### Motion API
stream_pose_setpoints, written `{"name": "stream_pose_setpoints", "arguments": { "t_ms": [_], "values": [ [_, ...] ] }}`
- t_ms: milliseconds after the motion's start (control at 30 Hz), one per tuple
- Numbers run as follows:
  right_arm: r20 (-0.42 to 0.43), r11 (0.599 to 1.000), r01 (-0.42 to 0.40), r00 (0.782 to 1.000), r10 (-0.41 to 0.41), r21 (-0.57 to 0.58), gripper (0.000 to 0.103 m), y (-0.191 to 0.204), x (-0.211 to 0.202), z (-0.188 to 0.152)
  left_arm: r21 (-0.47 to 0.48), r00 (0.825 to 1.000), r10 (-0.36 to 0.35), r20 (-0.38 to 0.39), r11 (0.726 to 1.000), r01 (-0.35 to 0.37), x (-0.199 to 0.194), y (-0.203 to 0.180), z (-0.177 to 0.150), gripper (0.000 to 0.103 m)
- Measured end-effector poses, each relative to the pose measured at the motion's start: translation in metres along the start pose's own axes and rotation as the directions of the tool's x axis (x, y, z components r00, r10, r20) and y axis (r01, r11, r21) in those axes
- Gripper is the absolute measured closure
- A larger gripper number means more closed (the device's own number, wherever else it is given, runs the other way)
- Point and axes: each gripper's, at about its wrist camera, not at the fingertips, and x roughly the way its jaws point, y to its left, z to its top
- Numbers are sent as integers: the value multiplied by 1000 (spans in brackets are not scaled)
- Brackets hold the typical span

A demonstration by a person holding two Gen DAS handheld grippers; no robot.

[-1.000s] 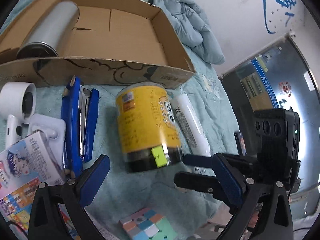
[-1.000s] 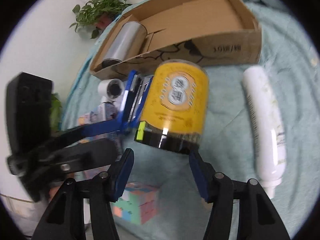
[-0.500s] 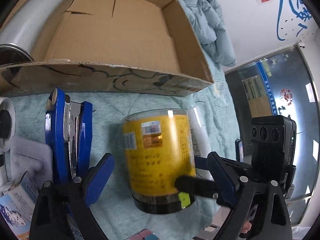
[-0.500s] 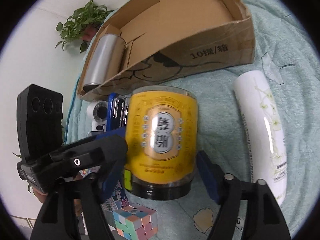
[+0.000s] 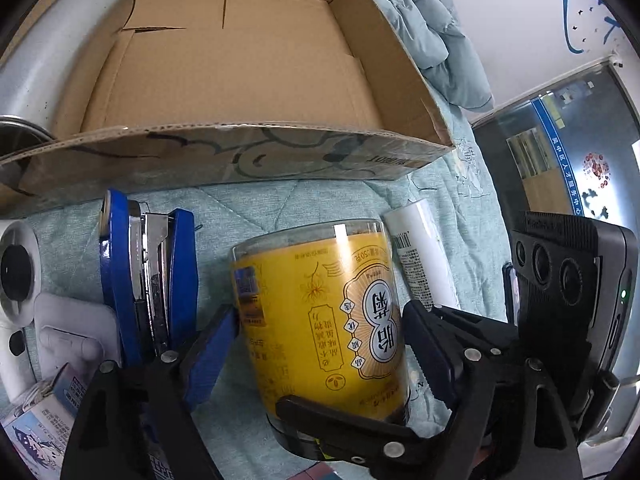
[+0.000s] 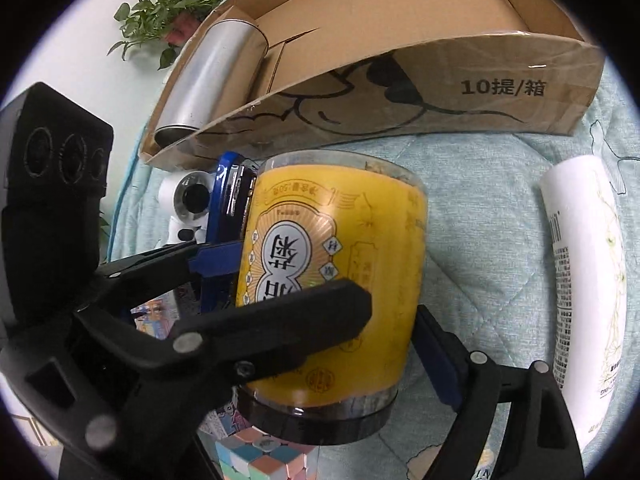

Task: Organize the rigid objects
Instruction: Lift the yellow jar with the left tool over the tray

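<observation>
A yellow-labelled jar [image 5: 320, 320] with a black lid lies on its side on the teal quilt, in front of the cardboard box [image 5: 240, 140]. My left gripper [image 5: 320, 312] straddles it and its jaws are closing. The left pad [image 5: 216, 344] meets the jar's side, and a sliver of gap shows at the right pad [image 5: 428, 352]. My right gripper [image 6: 324, 344] also has the jar [image 6: 340, 240] between its jaws, which are opening. Its right pad [image 6: 436, 352] sits beside the jar. Its left finger is hidden behind the left gripper's black finger [image 6: 260, 332].
A silver can [image 5: 52, 60] lies in the box's left end. A blue stapler [image 5: 152, 280] lies left of the jar and a white bottle [image 6: 580, 280] right of it. A colour cube [image 6: 260, 456], a white gadget [image 5: 16, 276] and a booklet [image 5: 40, 432] crowd the near left.
Both grippers came forward and down until the jar sat between their jaws. The left jaws narrowed and the right jaws widened. The jar rolled, so its round logo now faces the left camera.
</observation>
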Motion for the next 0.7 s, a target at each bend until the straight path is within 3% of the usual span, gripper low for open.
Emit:
{"name": "stream_pose_setpoints", "arguments": {
  "t_ms": [167, 367, 533, 700],
  "values": [
    [3, 1000, 29, 1000, -29, -11, 16, 5, -3, -2, -6, 1000, -21, -5, 1000, 21, -4, -1, -3, 23],
    [96, 996, 56, 994, -49, -63, 17, 38, -38, 2, 97, 993, -15, 119, 995, 3, -62, -29, -2, 26],
    [204, 989, 81, 977, -54, -125, 17, 71, -79, 18, 178, 963, 4, 268, 983, -54, -127, -57, 5, 26],
    [282, 976, 100, 958, -43, -191, 17, 110, -108, 45, 214, 939, 21, 344, 972, -100, -186, -66, 28, 26]
  ]
}}
